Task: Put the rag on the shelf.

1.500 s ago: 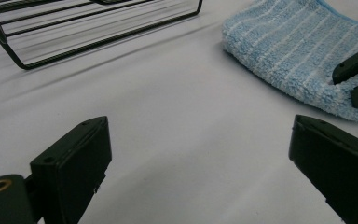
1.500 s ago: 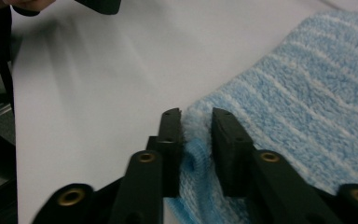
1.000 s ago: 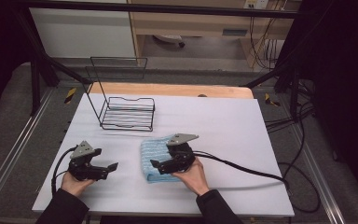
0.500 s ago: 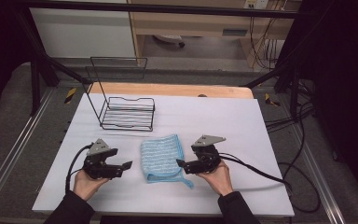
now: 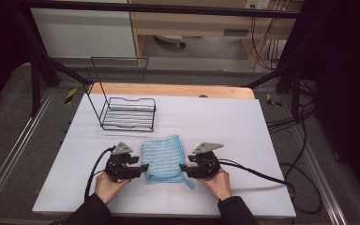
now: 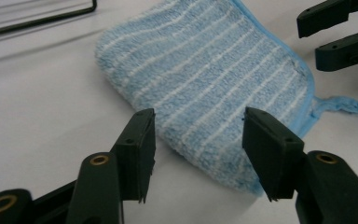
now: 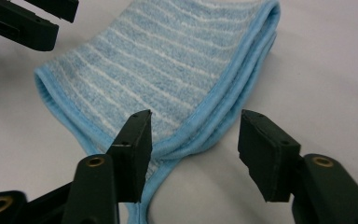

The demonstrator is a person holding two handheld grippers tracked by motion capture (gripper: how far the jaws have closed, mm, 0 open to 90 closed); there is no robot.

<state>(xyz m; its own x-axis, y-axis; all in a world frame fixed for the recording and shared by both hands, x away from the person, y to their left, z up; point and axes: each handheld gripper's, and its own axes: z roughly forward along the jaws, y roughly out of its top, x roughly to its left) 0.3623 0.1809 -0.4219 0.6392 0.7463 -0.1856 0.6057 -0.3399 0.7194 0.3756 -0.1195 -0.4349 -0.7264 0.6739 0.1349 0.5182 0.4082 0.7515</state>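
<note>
A folded blue towel with white stripes (image 5: 161,157) lies flat near the table's front edge. My left gripper (image 5: 143,168) is at its left edge and my right gripper (image 5: 182,168) at its right edge, facing each other. In the left gripper view the jaws of my left gripper (image 6: 198,154) straddle the towel's (image 6: 205,70) near corner. They have just been closing, and the pads stand apart from the cloth. In the right gripper view my right gripper (image 7: 193,149) also straddles the towel's (image 7: 168,56) bound edge, its jaws just closing without pressing on it.
A black wire rack (image 5: 129,112) stands behind the towel on the white table (image 5: 225,122). A thin loop of the towel (image 5: 187,180) trails toward the front. Cables run from both grippers; the right one (image 5: 262,173) crosses the table to the right edge.
My left gripper has slid right to the towel's left edge. My right gripper has come off the towel's top and settled low at its right edge. Both pairs of jaws are narrower.
</note>
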